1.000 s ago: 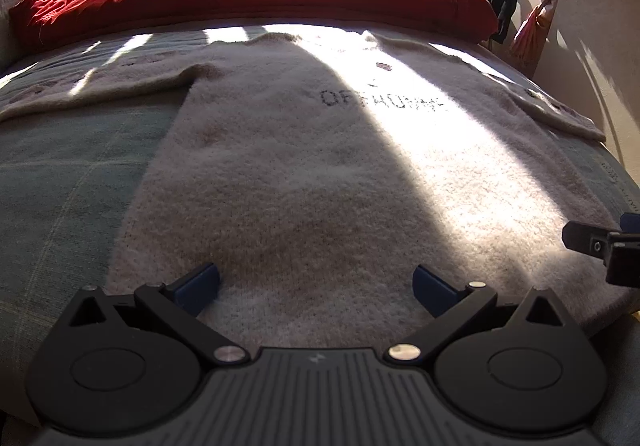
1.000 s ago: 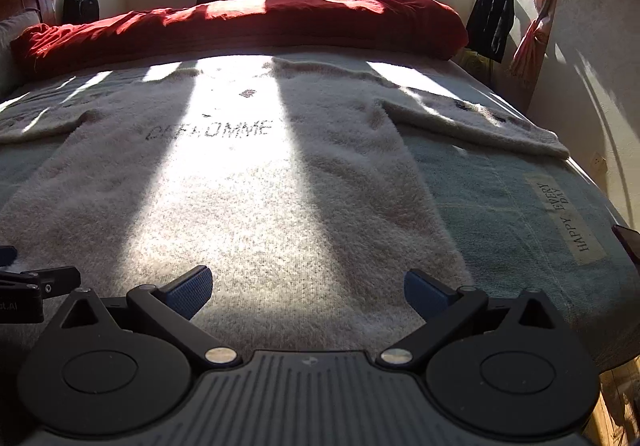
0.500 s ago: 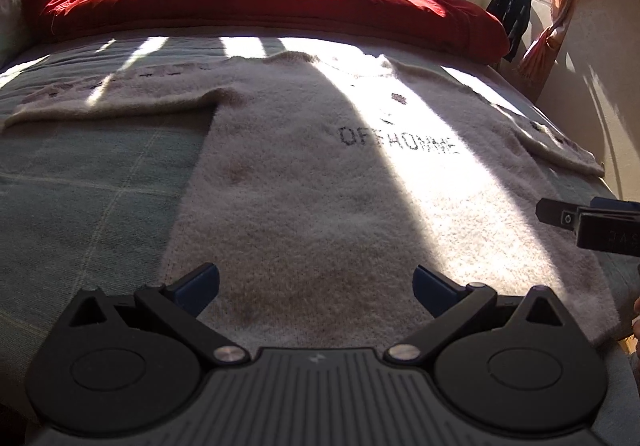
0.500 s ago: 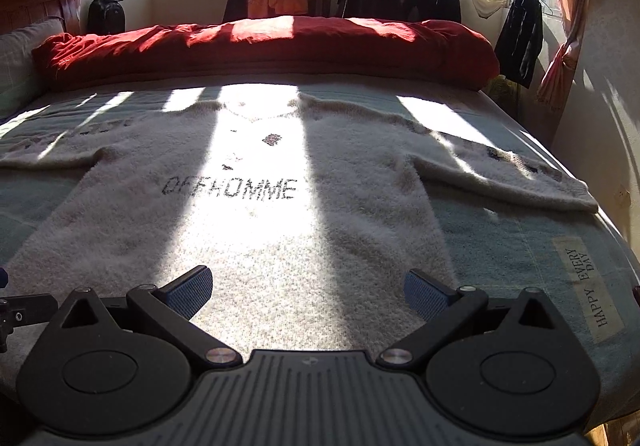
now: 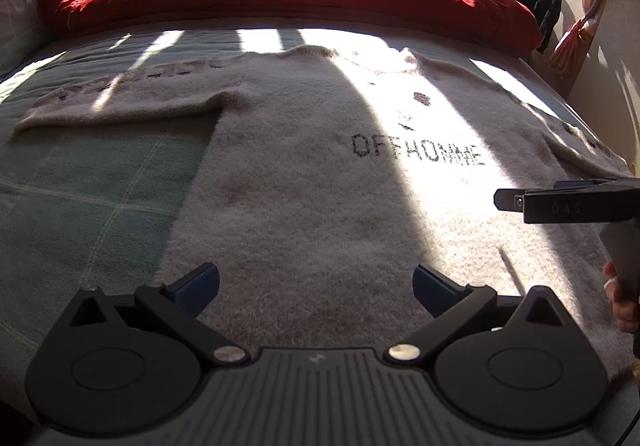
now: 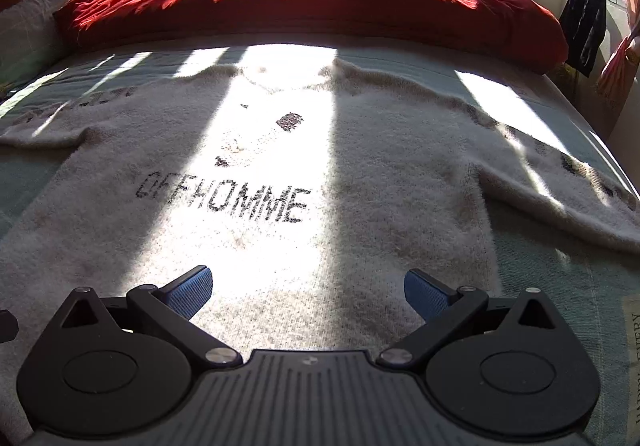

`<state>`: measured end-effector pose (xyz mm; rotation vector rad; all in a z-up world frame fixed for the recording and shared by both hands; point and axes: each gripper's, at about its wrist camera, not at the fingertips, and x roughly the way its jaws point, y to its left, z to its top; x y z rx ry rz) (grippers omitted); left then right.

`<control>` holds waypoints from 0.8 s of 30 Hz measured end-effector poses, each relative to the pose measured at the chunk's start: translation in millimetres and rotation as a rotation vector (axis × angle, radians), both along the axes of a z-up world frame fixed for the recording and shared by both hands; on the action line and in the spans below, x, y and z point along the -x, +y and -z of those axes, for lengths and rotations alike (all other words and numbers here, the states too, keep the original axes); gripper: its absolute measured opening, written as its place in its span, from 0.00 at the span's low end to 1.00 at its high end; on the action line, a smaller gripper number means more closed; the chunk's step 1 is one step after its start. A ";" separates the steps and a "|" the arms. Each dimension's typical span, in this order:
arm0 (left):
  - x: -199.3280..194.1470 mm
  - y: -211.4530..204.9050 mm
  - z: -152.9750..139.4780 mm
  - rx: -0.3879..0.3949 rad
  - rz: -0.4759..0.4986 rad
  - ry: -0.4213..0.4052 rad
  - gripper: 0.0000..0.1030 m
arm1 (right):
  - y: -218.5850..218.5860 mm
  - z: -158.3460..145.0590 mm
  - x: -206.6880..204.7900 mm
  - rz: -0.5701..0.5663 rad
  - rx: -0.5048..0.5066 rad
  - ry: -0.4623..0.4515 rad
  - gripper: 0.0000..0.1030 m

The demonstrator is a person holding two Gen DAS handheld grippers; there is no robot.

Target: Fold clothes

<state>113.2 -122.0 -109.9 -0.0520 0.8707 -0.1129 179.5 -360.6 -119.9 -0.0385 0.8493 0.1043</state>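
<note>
I see a fuzzy cream knitted sweater [image 5: 320,173] lying flat and face up on the pale green checked bedspread [image 5: 92,181], both sleeves spread out to the sides, dark "OFFHOMME" lettering across its chest. My left gripper [image 5: 316,282] hangs over the sweater's lower hem with its blue-padded fingers [image 5: 198,284] spread wide, nothing between them. My right gripper [image 6: 308,288] is likewise over the hem, nearer the garment's right side, fingers wide apart and empty. In the left wrist view it juts in from the right edge, a hand [image 5: 622,302] beneath it. A rolled red duvet [image 6: 320,5] lies along the far side of the bed.
</note>
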 end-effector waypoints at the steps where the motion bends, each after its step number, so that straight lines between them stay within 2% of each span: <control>1: -0.4 -1.6 2.4 0.000 -0.003 0.004 0.99 | -1.1 6.2 -0.8 -0.003 -0.007 0.042 1.00; 2: -1.5 -2.8 4.4 -0.002 -0.005 0.006 0.99 | -2.2 12.2 -0.5 -0.005 -0.014 0.077 1.00; 4: -5.4 -4.4 8.3 -0.001 -0.011 0.006 0.99 | -5.0 20.9 11.2 -0.005 -0.015 0.087 1.00; 9: -19.8 -5.5 16.0 0.009 -0.029 -0.001 0.99 | -6.9 21.7 37.4 -0.007 -0.012 0.084 1.00; 13: -21.3 -4.9 29.0 0.022 -0.039 0.041 0.99 | -10.3 19.5 41.5 -0.015 -0.014 0.109 1.00; 18: -9.9 -7.3 29.7 -0.015 0.020 0.060 0.99 | -10.5 19.0 45.5 0.004 -0.011 0.124 1.00; 24: -0.7 1.0 22.5 0.044 0.053 0.116 0.99 | -11.8 18.5 54.5 0.014 -0.007 0.145 1.00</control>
